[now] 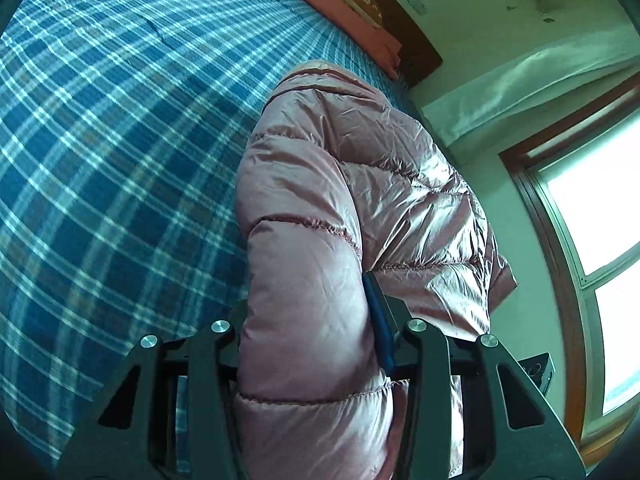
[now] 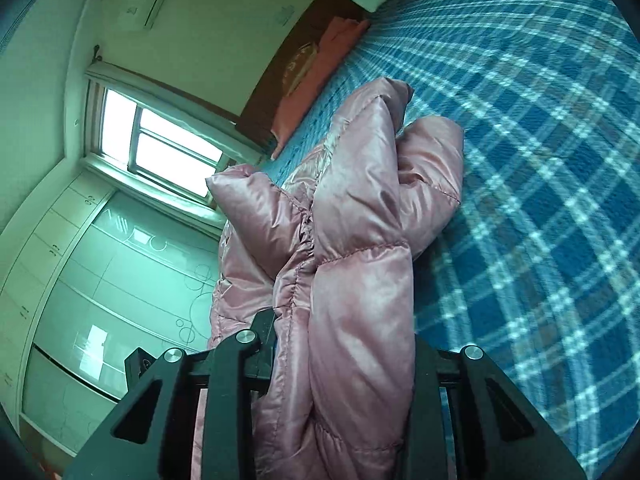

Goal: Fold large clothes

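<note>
1. Left hand-held gripper (image 1: 310, 304): clamped on a thick quilted fold of the pink puffer jacket (image 1: 360, 184). Padding fills the gap between the black fingers; the blue pad of the finger at 3 o'clock (image 1: 380, 320) presses into the fabric.
2. From the left wrist view the jacket runs from the jaws toward 12 o'clock, bulging and glossy, with stitched seams crossing it. A loose part droops toward 3 o'clock, in front of the wall.
3. Right hand-held gripper (image 2: 344, 344): also clamped on the jacket (image 2: 360, 280). A bunched fold with a gathered seam sits squeezed between its fingers; the tips are buried in the fabric.
4. In the right wrist view the jacket stretches from the jaws toward 12 o'clock. One puffed end reaches 1 o'clock over the bed (image 2: 540, 160); another lobe sticks out toward 10 o'clock, against the window (image 2: 160, 148).
5. Bed: blue plaid cover with white lines. It fills the 9 to 12 o'clock part of the left view (image 1: 120, 140) and the 1 to 4 o'clock part of the right view.
6. Whether the far end of the jacket rests on the cover I cannot tell.
7. At the head of the bed, a pink pillow (image 1: 340, 4) against a dark wooden headboard (image 1: 416, 48).
8. Right view, 8 o'clock: pale wardrobe doors (image 2: 100, 300) with circle patterns.
</note>
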The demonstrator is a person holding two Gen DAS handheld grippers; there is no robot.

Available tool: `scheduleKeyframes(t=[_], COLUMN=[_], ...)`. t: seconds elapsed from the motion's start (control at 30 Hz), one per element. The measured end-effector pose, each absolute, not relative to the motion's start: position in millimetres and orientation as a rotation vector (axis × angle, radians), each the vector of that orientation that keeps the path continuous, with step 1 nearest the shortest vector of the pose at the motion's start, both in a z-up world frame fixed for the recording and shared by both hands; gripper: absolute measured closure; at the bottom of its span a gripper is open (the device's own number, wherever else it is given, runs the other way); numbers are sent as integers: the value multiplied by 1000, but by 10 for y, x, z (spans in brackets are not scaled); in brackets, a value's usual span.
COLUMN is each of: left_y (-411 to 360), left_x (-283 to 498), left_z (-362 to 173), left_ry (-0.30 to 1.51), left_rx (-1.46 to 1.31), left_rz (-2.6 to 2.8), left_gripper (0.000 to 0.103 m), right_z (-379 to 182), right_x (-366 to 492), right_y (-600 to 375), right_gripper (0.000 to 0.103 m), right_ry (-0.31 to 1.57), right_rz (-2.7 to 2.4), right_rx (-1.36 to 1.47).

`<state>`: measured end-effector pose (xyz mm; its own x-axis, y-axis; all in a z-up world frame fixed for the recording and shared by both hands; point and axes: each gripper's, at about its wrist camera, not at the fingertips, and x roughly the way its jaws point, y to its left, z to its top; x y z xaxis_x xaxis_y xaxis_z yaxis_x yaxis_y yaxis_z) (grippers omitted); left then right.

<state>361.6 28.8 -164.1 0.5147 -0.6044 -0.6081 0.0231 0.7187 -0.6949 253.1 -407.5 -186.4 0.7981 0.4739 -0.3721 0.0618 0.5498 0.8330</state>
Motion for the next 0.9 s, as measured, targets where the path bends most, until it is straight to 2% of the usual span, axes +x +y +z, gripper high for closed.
scheduleKeyframes(t=[0.3, 0.4, 0.47, 0.53, 0.57, 0.6, 0.63, 0.67, 0.77, 0.9], left_y=[750, 827, 883, 854, 834, 827, 802, 801, 850, 995], left_x=[3857, 3916, 3985, 4016, 4039, 4059, 4078, 4077, 4088, 4221], left_z=[-1852, -1863, -1852, -1872, -1894, -1925, -1940, -1946, -1863, -1632], left_ry=[1027, 1045, 1042, 1057, 1073, 1081, 1083, 1082, 1050, 990], left_rx=[-740, -777, -806, -802, -800, -796, -791, -785, -773, -751], left_rz=[-360, -377, -393, -415, -432, -443, -445, -447, -457, -475], left_gripper=[59, 52, 41, 36, 36, 38, 46, 53, 65, 66], right_z=[-2139, -2032, -1961, -1968, -2008, -2038, -2038, -2045, -2015, -1838], right_x=[2937, 3028, 3116, 3207, 3266, 3321, 3373, 3431, 3527, 3743], right_y=[-3836, -3857, -3877, -3899, -3903, -3899, -3871, -3832, -3779, -3667], right_gripper=[73, 63, 47, 35, 34, 34, 38, 54, 69, 72], right_ry=[726, 773, 786, 810, 823, 826, 825, 823, 783, 703], right_rz=[242, 206, 173, 158, 173, 183, 212, 265, 320, 391], right_rx=[1042, 964, 897, 862, 872, 881, 876, 899, 960, 994])
